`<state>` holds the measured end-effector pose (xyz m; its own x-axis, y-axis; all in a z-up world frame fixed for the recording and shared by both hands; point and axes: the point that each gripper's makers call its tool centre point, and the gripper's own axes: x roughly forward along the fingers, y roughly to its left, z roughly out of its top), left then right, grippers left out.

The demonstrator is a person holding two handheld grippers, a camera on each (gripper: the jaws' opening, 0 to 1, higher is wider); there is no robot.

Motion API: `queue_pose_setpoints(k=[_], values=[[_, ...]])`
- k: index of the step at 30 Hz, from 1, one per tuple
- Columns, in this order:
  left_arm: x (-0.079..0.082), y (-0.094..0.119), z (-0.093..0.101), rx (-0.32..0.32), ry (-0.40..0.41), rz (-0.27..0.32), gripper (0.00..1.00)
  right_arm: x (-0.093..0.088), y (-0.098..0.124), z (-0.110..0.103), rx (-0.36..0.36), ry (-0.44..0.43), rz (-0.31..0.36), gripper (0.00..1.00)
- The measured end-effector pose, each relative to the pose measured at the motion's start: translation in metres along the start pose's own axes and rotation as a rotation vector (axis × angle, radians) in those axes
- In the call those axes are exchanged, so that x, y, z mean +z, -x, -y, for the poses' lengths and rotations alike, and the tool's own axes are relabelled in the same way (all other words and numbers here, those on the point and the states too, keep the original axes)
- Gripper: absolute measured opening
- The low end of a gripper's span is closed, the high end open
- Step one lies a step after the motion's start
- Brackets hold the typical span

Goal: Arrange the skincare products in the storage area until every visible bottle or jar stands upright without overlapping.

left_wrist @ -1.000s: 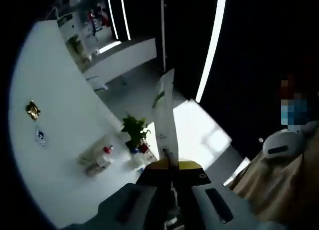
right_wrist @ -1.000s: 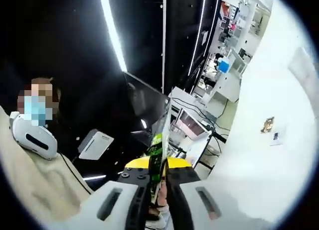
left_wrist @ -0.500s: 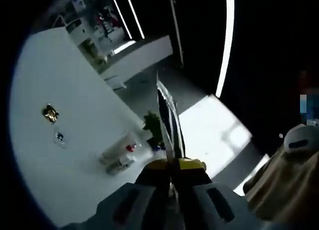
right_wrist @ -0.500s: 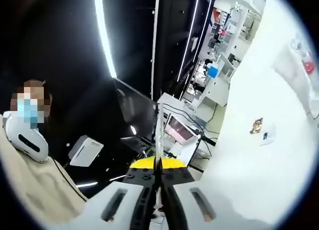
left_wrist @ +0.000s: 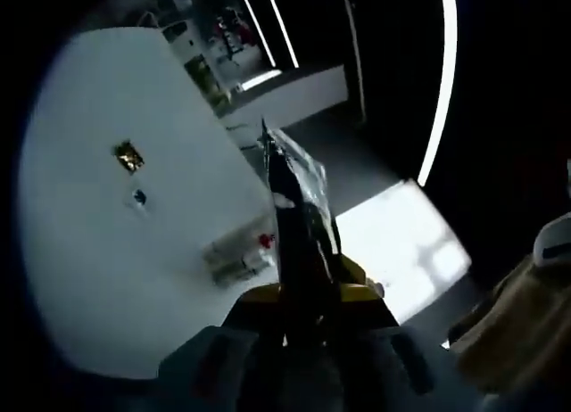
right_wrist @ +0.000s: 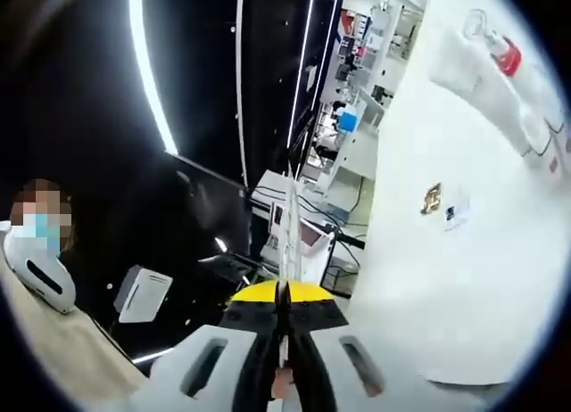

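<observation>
Two grippers we see, each closed on a thin sachet: the left gripper (left_wrist: 299, 292) clamps a dark shiny sachet (left_wrist: 299, 207) raised above the white tabletop (left_wrist: 107, 251), and the right gripper (right_wrist: 284, 309) pinches a pale sachet (right_wrist: 290, 225) seen edge-on. Clear bottles with a red cap (left_wrist: 239, 253) lie on the tabletop beyond the left gripper

Both the left gripper (left_wrist: 308, 292) and right gripper (right_wrist: 284, 298) are raised with jaws pressed together.
</observation>
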<state>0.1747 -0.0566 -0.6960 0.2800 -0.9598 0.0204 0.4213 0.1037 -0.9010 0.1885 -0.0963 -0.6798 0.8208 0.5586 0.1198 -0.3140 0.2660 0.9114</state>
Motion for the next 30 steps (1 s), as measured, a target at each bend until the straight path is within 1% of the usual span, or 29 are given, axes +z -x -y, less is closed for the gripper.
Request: queue_pose_setpoints(k=[3,4,6,8,9,10,11,14,16,20,21,22,23,24,26,27,28,30], values=[[0.003,0.005,-0.004,0.025,0.012,0.034,0.03,-0.006,0.0,0.008,-0.039,0.011,-0.022,0.01],[0.001,0.005,-0.007,0.046,0.024,0.031,0.02,-0.006,-0.001,0.009,-0.037,0.007,-0.019,0.01],[0.001,0.005,-0.01,0.075,0.018,0.037,0.0,-0.01,0.0,0.015,-0.065,-0.001,-0.026,0.01],[0.002,0.005,-0.007,0.074,0.047,0.041,0.0,-0.011,0.001,0.019,-0.08,-0.006,-0.021,0.01],[0.002,0.004,-0.007,0.094,0.021,0.04,0.0,-0.011,0.001,0.019,-0.083,-0.018,-0.017,0.01],[0.002,0.004,-0.008,0.108,-0.01,0.033,0.0,-0.011,0.001,0.019,-0.089,-0.013,-0.018,0.01],[0.002,0.002,-0.006,0.113,-0.021,0.026,0.0,-0.012,0.002,0.021,-0.103,0.002,-0.022,0.01],[0.001,0.0,-0.006,0.107,-0.006,0.017,0.0,-0.011,0.005,0.021,-0.102,-0.005,-0.013,0.01],[0.0,-0.002,-0.005,0.098,0.004,0.012,0.0,-0.009,0.008,0.02,-0.104,0.023,-0.003,0.02],[-0.002,-0.004,-0.002,0.087,0.006,0.001,0.0,-0.008,0.011,0.017,-0.078,0.077,0.018,0.04],[-0.003,-0.005,-0.002,0.083,0.012,0.001,0.0,-0.009,0.012,0.017,-0.078,0.105,0.013,0.05],[-0.005,-0.006,-0.004,0.08,0.02,0.002,0.0,-0.009,0.013,0.019,-0.077,0.129,0.003,0.07],[-0.007,-0.006,-0.005,0.077,0.037,0.002,0.0,-0.01,0.017,0.024,-0.087,0.187,-0.018,0.08],[-0.012,-0.009,-0.009,0.085,0.069,-0.007,0.0,-0.01,0.02,0.029,-0.105,0.224,-0.033,0.09],[-0.02,-0.013,-0.015,0.104,0.077,-0.034,0.0,-0.016,0.028,0.039,-0.141,0.268,-0.084,0.12],[-0.022,-0.015,-0.015,0.11,0.078,-0.046,0.0,-0.018,0.033,0.043,-0.15,0.3,-0.101,0.14],[-0.025,-0.018,-0.015,0.117,0.074,-0.059,0.0,-0.017,0.037,0.045,-0.145,0.325,-0.105,0.16],[-0.028,-0.021,-0.012,0.112,0.063,-0.073,0.0,-0.017,0.044,0.05,-0.155,0.323,-0.11,0.2]])
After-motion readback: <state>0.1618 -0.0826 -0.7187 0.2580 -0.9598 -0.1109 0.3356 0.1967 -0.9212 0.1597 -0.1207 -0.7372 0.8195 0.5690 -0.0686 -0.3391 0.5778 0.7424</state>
